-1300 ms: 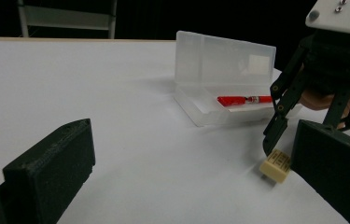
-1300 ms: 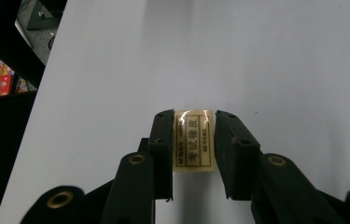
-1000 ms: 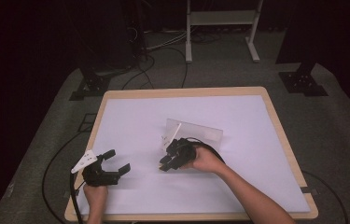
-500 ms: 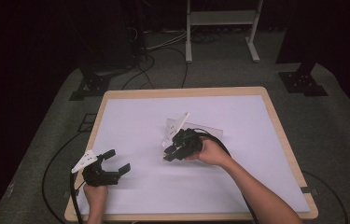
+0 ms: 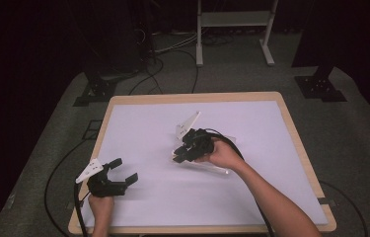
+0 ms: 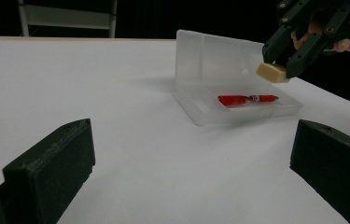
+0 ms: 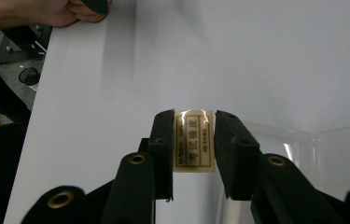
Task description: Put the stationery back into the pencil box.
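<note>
Eraser (image 7: 193, 142) clamped between right tool (image 7: 193, 156) pads, apparently above case (image 6: 238, 100).

the right tongs (image 6: 280, 65) grip an eraser (image 6: 272, 72) above an open clear case (image 6: 228, 77). a red pen (image 6: 247, 99) lies inside it on the white tabletop (image 6: 116, 93).

eraser (image 7: 193, 141): lower end hidden between jaws | pen (image 6: 247, 99): markings too small to read | case (image 7: 303, 149): cut off at frame edge
</note>
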Available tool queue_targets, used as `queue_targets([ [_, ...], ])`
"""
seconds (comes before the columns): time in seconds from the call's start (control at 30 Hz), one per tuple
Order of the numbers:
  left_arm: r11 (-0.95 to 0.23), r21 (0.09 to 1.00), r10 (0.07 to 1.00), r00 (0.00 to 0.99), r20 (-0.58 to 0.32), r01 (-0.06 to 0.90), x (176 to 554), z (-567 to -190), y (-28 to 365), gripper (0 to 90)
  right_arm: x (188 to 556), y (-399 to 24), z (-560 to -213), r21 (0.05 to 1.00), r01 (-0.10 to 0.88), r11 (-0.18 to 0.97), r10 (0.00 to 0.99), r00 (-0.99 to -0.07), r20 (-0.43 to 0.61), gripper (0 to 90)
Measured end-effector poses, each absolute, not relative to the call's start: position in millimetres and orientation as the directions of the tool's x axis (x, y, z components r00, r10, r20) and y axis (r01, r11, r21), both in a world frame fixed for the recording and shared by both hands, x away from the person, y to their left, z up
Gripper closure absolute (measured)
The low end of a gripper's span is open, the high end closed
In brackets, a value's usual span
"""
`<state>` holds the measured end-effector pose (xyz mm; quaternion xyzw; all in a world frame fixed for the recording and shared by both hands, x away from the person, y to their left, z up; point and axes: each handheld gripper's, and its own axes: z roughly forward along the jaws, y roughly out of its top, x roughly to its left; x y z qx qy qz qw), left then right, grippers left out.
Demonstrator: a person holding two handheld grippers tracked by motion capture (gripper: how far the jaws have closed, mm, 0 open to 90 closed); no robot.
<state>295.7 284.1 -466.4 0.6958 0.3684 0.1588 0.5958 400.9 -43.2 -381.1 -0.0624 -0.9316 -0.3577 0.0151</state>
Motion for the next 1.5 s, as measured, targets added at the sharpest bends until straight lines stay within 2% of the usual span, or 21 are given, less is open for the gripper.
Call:
queue_targets([
  [0.63, -0.02, 0.945, 0.701, 0.678, -0.219, 0.326, 295.8, -466.5, 283.5, 0.0, 414.7, -40.2, -368.7, 0.664, 0.133, 0.736, 0.133, -0.99, 0.051, 68.5],
  [1.5, -0.022, 0.944, 0.701, 0.679, -0.219, 0.328, 295.9, -466.5, 283.4, 0.0, 441.3, -36.3, -379.5, 0.65, 0.188, 0.737, 0.196, -0.979, 0.061, 68.5],
])
